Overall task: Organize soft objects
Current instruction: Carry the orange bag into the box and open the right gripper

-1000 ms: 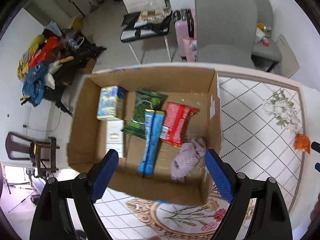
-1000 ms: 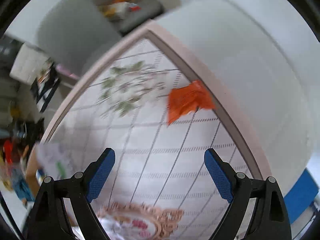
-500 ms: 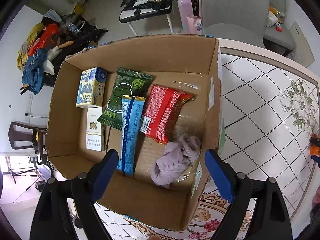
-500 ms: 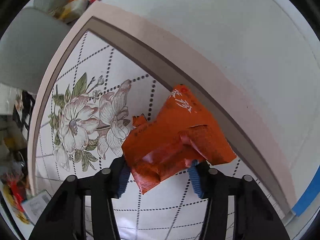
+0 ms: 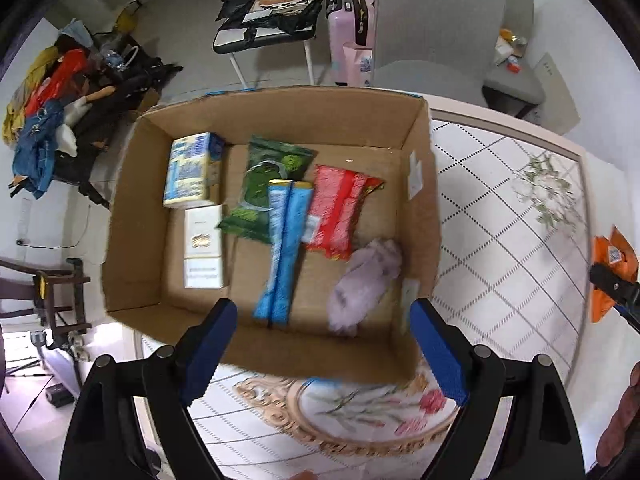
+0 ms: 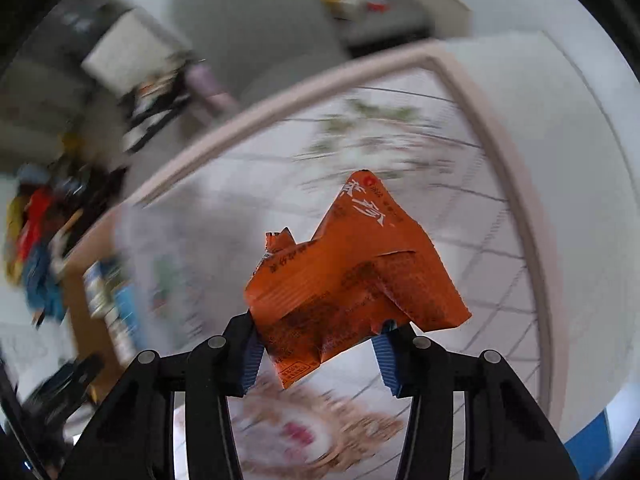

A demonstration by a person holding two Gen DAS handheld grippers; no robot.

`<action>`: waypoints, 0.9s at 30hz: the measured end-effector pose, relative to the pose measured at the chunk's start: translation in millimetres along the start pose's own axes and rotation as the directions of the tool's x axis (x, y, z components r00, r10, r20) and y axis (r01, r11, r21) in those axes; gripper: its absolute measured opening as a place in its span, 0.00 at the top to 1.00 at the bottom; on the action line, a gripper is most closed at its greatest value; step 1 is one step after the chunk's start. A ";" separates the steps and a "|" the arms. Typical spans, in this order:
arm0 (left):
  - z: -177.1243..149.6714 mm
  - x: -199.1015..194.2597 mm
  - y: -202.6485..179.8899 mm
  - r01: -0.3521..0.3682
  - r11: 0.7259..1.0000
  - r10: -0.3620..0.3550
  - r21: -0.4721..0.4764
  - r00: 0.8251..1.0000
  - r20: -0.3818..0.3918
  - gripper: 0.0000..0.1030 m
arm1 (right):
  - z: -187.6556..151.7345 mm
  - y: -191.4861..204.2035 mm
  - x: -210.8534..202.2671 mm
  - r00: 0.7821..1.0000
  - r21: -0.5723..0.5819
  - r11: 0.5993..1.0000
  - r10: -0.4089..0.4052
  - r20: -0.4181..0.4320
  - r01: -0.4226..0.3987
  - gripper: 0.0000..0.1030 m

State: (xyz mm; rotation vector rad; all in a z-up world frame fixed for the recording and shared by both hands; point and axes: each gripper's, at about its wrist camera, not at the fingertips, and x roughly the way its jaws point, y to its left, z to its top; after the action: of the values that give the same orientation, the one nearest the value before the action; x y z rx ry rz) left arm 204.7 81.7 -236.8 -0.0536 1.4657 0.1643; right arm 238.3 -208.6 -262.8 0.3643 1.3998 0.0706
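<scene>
My right gripper [image 6: 318, 356] is shut on an orange snack packet [image 6: 352, 280] and holds it above the tablecloth; the packet [image 5: 610, 272] and the right gripper also show at the right edge of the left wrist view. My left gripper [image 5: 324, 348] is open and empty, hovering above the near wall of a cardboard box [image 5: 132, 200]. In the box lie a lilac cloth [image 5: 366, 284], a red packet [image 5: 338, 212], a blue packet [image 5: 284, 248], a green packet [image 5: 268, 188], a blue and yellow carton [image 5: 192, 170] and a white box [image 5: 203, 246].
The box stands on the left part of a table with a white diamond-pattern floral cloth [image 5: 500, 220]. Grey chairs [image 5: 436, 28], a pink suitcase [image 5: 348, 28] and a folding chair [image 5: 268, 16] stand behind the table. Clothes [image 5: 44, 92] are piled at the left.
My right gripper closed on the orange packet, lifted it off the cloth and swings left toward the box. My left gripper dipped toward the box and drew back again, staying open.
</scene>
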 end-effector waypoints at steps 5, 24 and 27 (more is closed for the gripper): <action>-17.5 -27.4 64.8 0.029 0.999 -0.028 -0.036 0.999 0.027 0.14 | -34.4 87.8 -31.2 0.995 -0.151 0.983 0.101 -0.018 -0.103 0.51; -6.3 38.0 201.8 0.066 0.986 -0.076 -0.151 0.995 -0.064 0.14 | -77.1 292.5 107.5 0.961 -0.326 0.935 0.051 -0.271 -0.141 0.49; -3.0 55.9 203.1 0.069 0.988 -0.082 -0.136 0.992 -0.096 0.14 | -77.5 293.0 135.1 0.954 -0.315 0.940 0.034 -0.299 -0.133 0.47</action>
State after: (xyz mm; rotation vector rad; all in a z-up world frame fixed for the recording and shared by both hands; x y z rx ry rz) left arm 178.0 286.3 -279.7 -0.2279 1.5500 0.1993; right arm 235.5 119.1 -315.4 0.1336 1.6291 0.4419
